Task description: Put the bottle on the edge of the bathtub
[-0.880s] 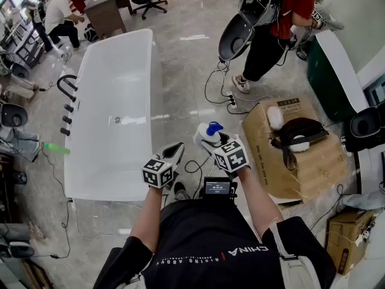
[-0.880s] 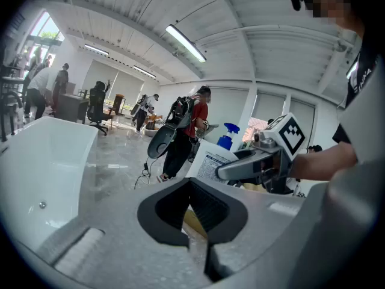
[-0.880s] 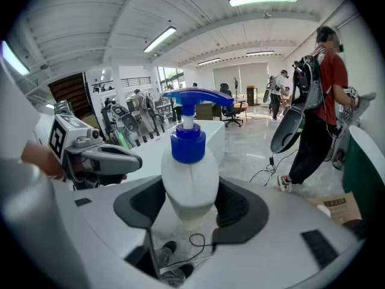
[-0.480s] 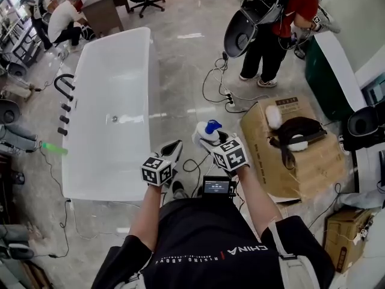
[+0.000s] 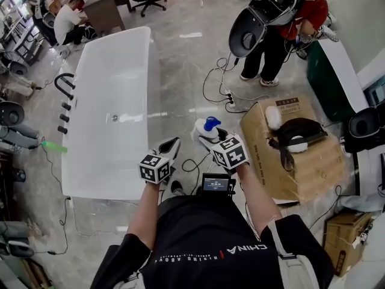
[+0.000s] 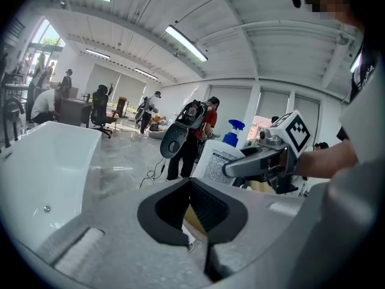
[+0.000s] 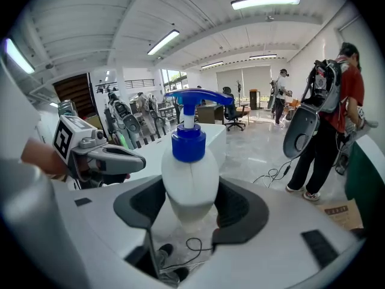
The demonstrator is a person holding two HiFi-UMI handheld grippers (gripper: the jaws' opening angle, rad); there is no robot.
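A person in a black shirt holds both bare forearms forward from the waist, elbows bent. The left forearm (image 5: 146,212) and the right forearm (image 5: 257,200) run roughly side by side, the right reaching a little farther.

There are two grippers, one bottle, one bathtub and two cardboard boxes.

The left gripper (image 5: 173,143) hangs over the floor just right of the bathtub's near end. Its jaws are drawn together with only a sliver of gap, and they grip nothing.

The right gripper (image 5: 212,141) is level with it and just to its right. Its jaws stand wide, pressed against both sides of the bottle (image 5: 202,132), a white pump bottle with a blue top.

The bottle is carried in the air above the floor, between the bathtub (image 5: 90,179) on the left and the larger box (image 5: 313,167) on the right, touching neither. Its long axis is roughly upright, with the pump end up and the spout reaching out sideways.

The smaller box (image 5: 343,239) sits at the near right.

A second person, in a red top (image 5: 304,11), stands at the far right.
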